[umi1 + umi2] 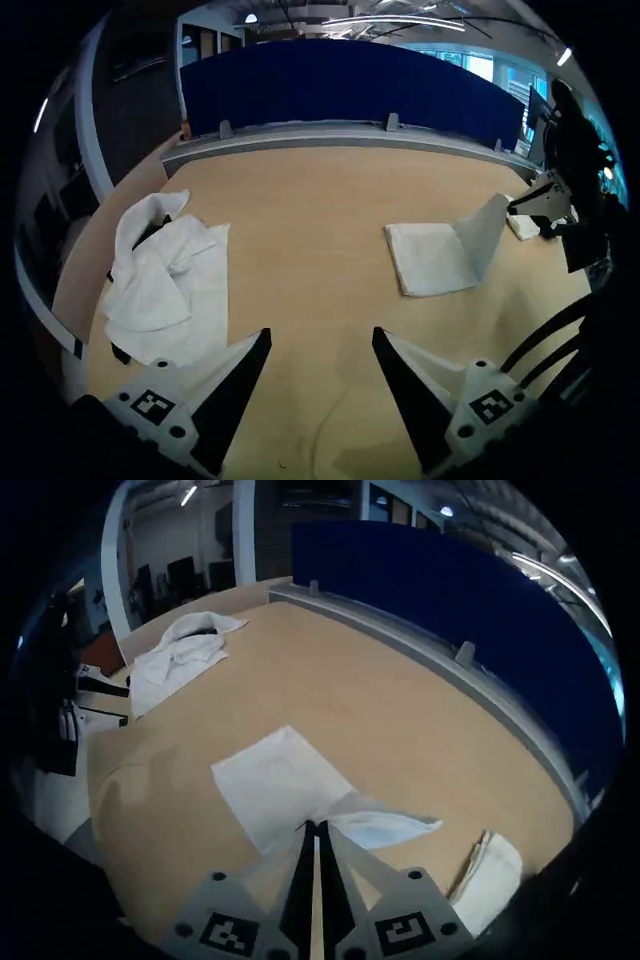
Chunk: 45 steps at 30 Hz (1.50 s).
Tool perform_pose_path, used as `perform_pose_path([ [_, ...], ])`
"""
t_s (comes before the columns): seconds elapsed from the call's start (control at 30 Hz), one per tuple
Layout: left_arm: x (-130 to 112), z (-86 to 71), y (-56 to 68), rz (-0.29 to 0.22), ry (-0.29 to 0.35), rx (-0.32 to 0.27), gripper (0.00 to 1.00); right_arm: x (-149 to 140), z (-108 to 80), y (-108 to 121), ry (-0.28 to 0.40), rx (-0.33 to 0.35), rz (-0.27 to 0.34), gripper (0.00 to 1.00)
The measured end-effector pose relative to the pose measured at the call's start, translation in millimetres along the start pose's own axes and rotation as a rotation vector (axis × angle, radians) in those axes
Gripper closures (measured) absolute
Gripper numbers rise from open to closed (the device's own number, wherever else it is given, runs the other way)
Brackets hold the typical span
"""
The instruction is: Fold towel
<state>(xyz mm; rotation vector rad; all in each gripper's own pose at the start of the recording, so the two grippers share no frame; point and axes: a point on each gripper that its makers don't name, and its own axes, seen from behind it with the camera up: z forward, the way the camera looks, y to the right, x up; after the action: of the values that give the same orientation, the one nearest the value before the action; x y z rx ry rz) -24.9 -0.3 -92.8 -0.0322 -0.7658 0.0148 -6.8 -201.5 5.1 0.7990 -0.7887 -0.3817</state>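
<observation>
A white towel (pixel 432 256) lies half folded on the wooden table (pixel 320 192). Its right edge is lifted off the surface, pinched by my right gripper (pixel 512 208) at the far right. In the right gripper view that gripper (pixel 316 826) is shut on the towel (pixel 280 788) where a flap rises from the flat part. My left gripper (pixel 320 332) hovers open over bare table near the front, with nothing between its fingers. From the right gripper view it appears at the left edge (pixel 108 700).
A crumpled pile of white towels (pixel 164 280) (pixel 180 660) sits at the table's left end. A small folded towel (pixel 524 226) (pixel 492 876) lies beside the right gripper. A blue partition (pixel 344 80) (pixel 448 584) on a grey rail bounds the far edge.
</observation>
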Motion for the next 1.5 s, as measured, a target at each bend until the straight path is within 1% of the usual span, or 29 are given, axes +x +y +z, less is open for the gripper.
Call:
perform_pose_path([
  [0.13,0.2,-0.6,-1.2,-0.008,0.003,0.002,0.06,10.4,5.3,-10.3,0.004,0.019,-0.026,0.96],
  [0.3,0.3,-0.8,-3.6,-0.018,0.006,0.007,0.06,22.4,19.3,-30.6,0.001,0.055,-0.072,0.96],
  [0.43,-0.9,-2.1,-5.5,-0.016,0.008,0.013,0.06,29.3,35.7,-52.6,-0.005,0.095,-0.111,0.96],
  [0.6,-2.9,-3.3,-6.0,-0.022,0.01,0.019,0.06,31.1,62.4,-83.2,-0.017,0.15,-0.147,0.96],
  [0.7,-4.9,-3.1,-4.7,-0.036,0.009,0.018,0.06,26.0,84.4,-101.4,-0.03,0.185,-0.148,0.96],
  [0.8,-6.7,-2.0,-2.9,-0.046,0.009,0.017,0.06,16.5,107.3,-117.9,-0.051,0.219,-0.125,0.96],
  [0.9,-6.7,-1.7,-0.5,-0.046,0.009,0.015,0.06,7.3,121.7,-127.7,-0.072,0.238,-0.095,0.96],
  [1.0,-6.3,-1.5,-0.2,-0.044,0.01,0.014,0.06,2.3,127.1,-130.5,-0.082,0.242,-0.078,0.96],
  [1.2,-6.9,-1.1,-2.1,-0.053,0.008,0.017,0.06,0.5,127.3,-129.1,-0.085,0.243,-0.079,0.96],
  [1.27,-7.5,-1.6,-2.4,-0.055,0.006,0.018,0.06,1.1,126.8,-127.6,-0.082,0.243,-0.075,0.94],
  [1.33,-8.2,-2.3,-2.7,-0.055,0.005,0.021,0.06,2.4,125.8,-125.4,-0.077,0.237,-0.075,0.89],
  [1.4,-9.0,-3.3,-3.1,-0.055,0.005,0.023,0.06,4.1,124.2,-122.6,-0.071,0.228,-0.077,0.7],
  [1.47,-9.8,-4.1,-3.5,-0.056,0.004,0.024,0.06,4.9,122.1,-120.0,-0.065,0.218,-0.083,0.46],
  [1.5,-10.2,-4.5,-3.7,-0.057,0.003,0.025,0.06,5.2,121.0,-118.9,-0.062,0.214,-0.086,0.41],
])
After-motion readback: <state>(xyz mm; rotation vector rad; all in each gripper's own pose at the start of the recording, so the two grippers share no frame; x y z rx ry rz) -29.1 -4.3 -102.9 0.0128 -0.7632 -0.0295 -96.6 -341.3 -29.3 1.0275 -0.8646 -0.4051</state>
